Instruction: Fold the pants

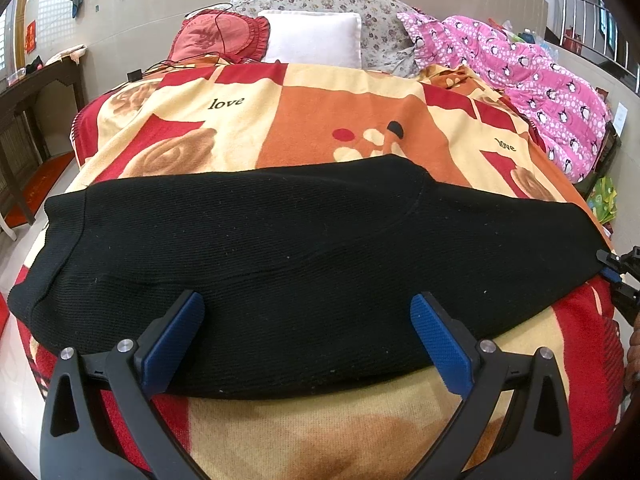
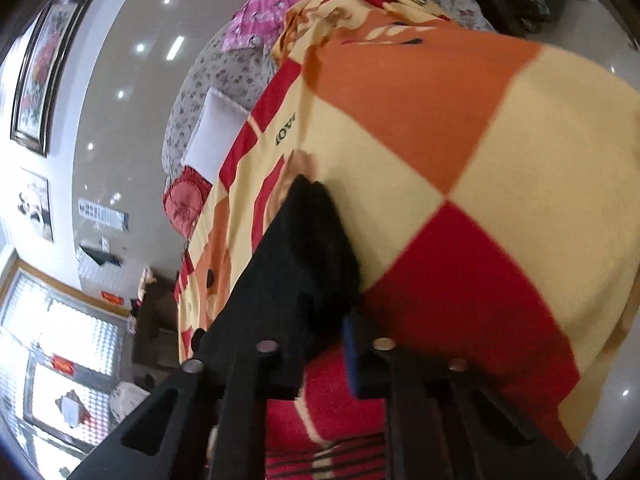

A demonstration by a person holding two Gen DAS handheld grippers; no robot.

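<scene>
Black knit pants [image 1: 304,264] lie spread sideways across the patterned blanket [image 1: 320,112] on the bed. My left gripper [image 1: 308,320] is open, its blue pads [image 1: 176,340] over the pants' near edge, holding nothing. My right gripper [image 1: 612,272] shows at the far right edge, at the pants' right end. In the right wrist view the right gripper [image 2: 340,320] is shut on the end of the black pants [image 2: 320,240], pinched between its fingers, with the blanket [image 2: 480,160] behind. The view is tilted.
A red cushion [image 1: 220,36], a white pillow [image 1: 316,38], and a pink penguin quilt [image 1: 520,80] lie at the bed's far end. A dark wooden table [image 1: 36,92] stands on the left. A railing [image 1: 592,20] is at the far right.
</scene>
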